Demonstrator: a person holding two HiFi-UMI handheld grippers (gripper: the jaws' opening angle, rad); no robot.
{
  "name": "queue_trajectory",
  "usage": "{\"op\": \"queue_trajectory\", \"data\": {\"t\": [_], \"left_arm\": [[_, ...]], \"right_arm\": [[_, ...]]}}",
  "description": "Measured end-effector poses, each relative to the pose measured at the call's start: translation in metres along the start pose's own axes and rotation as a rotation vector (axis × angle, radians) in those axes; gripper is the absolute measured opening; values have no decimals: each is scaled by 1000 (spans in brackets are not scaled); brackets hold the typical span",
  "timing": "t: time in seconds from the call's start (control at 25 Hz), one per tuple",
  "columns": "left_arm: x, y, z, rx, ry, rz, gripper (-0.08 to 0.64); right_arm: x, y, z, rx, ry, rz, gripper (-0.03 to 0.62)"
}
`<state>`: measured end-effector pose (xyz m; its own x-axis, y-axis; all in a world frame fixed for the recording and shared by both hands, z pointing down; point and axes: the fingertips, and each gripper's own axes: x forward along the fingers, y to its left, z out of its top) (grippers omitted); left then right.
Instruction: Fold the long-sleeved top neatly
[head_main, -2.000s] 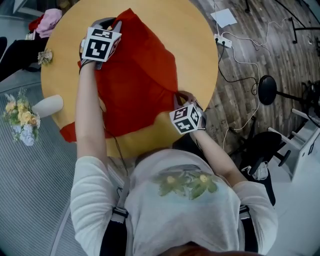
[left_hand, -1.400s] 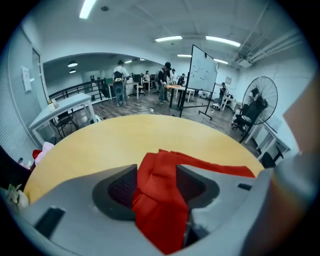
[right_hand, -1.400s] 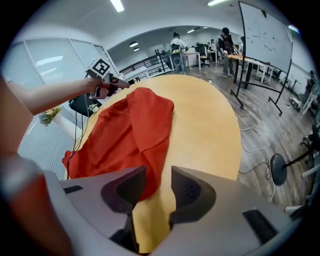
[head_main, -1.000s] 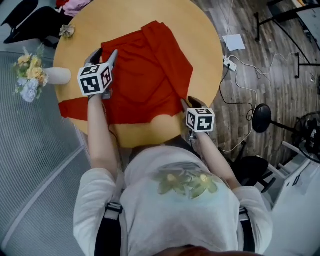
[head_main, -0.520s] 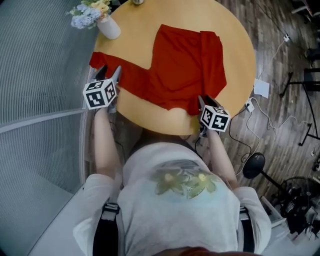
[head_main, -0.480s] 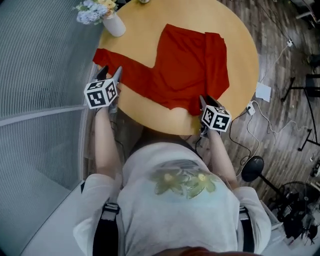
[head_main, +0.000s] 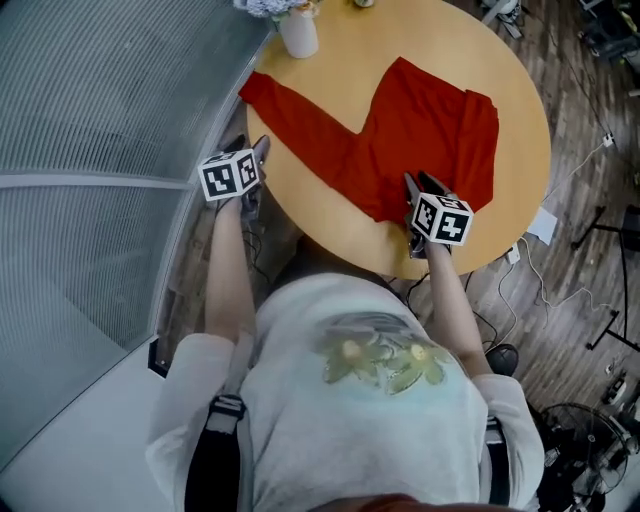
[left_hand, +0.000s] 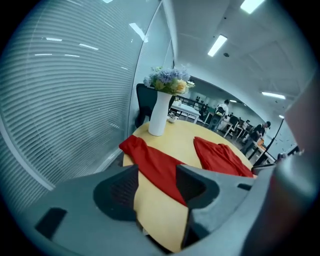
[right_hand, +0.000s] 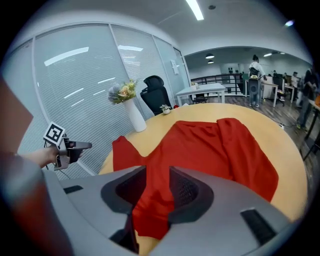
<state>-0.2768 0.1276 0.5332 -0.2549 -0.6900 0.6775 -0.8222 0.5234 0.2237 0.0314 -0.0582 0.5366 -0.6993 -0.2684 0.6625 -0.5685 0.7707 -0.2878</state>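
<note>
A red long-sleeved top (head_main: 420, 130) lies flat on the round yellow table (head_main: 340, 60). One sleeve (head_main: 300, 110) stretches out toward the vase, and the right side (head_main: 480, 140) is folded in over the body. My left gripper (head_main: 258, 165) hangs open just off the table's left edge, near that sleeve (left_hand: 155, 162), with nothing between its fingers. My right gripper (head_main: 412, 187) hovers over the top's near hem, jaws apart; red cloth (right_hand: 210, 145) shows through the gap (right_hand: 157, 192) but is not pinched. The left gripper (right_hand: 75, 147) also appears in the right gripper view.
A white vase (head_main: 298, 35) with flowers stands at the table's far left rim. A glass wall with blinds runs along the left. A black office chair (right_hand: 157, 90) stands behind the table. Cables and a sheet of paper (head_main: 545, 225) lie on the wood floor at right.
The head view has swung round the table. My left gripper has left the cloth and moved out past the table's left edge. My right gripper has shifted along the near hem.
</note>
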Motion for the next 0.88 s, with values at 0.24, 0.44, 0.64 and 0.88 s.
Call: {"op": "queue_trajectory", "data": {"t": [0.24, 0.44, 0.64, 0.88], "left_arm": [[37, 24, 15, -13, 35, -25, 221], [80, 58, 30, -107, 76, -58, 221], [130, 85, 38, -241, 125, -104, 221], [159, 103, 39, -415, 107, -98, 179]], "right_arm": [[41, 48, 25, -59, 34, 62, 147], [76, 71, 32, -61, 89, 69, 147], [94, 78, 32, -52, 130, 43, 146], [93, 73, 20, -17, 167, 5, 146]]}}
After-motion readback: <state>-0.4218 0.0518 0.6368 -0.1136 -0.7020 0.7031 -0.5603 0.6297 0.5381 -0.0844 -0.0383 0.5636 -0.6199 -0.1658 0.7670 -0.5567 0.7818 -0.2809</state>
